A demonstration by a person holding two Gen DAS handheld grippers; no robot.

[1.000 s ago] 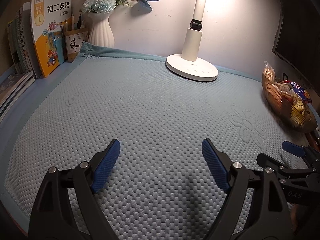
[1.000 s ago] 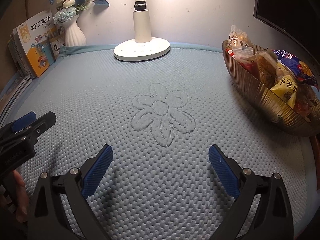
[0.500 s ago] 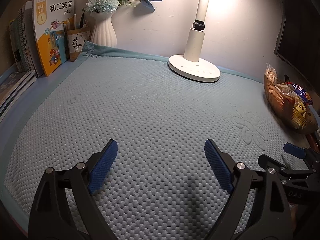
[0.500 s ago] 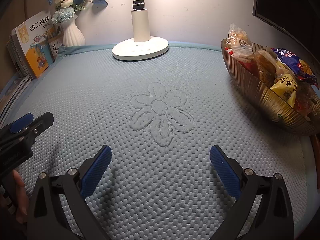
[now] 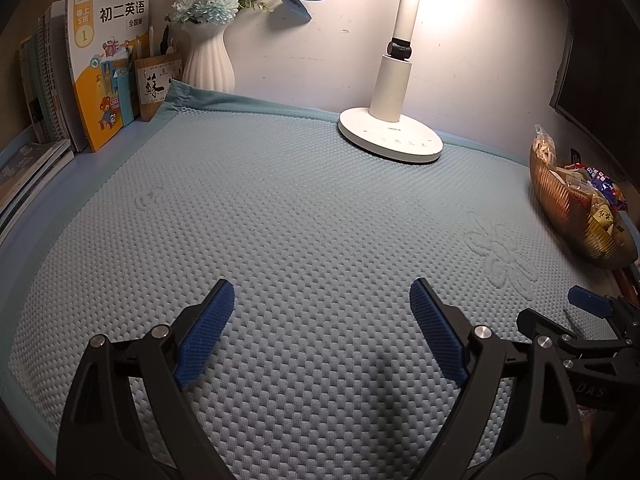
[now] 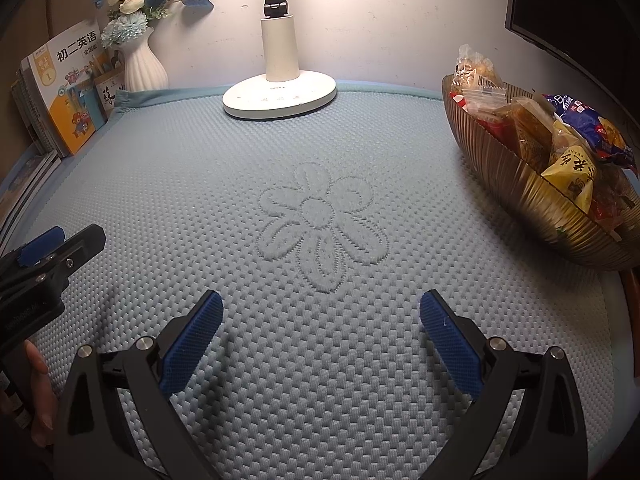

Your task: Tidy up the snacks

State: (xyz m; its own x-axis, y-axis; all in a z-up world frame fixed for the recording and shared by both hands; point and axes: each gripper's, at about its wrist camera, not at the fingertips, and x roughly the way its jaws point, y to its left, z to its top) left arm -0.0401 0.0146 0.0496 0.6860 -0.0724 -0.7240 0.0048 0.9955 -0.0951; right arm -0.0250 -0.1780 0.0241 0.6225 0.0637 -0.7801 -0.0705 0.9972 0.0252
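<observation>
A ribbed golden bowl (image 6: 516, 184) stands at the right edge of the blue mat, heaped with wrapped snacks (image 6: 560, 140); the left wrist view catches the same bowl (image 5: 560, 204) far right. My right gripper (image 6: 320, 320) hovers low over the mat in front of the embossed flower, open, nothing between its blue pads. My left gripper (image 5: 322, 316) is open too, over bare mat, well left of the bowl. Each gripper shows at the side of the other's view.
A white desk lamp (image 5: 390, 140) stands at the back centre. A white vase of flowers (image 5: 208, 60), a pen holder and upright books (image 5: 104, 68) line the back left. A dark monitor (image 6: 580, 12) hangs over the bowl. A hand (image 6: 36, 392) shows lower left.
Both grippers have drawn back slightly and tilted up a little; the lamp and bowl sit a bit farther away. Both stay open and hold nothing.
</observation>
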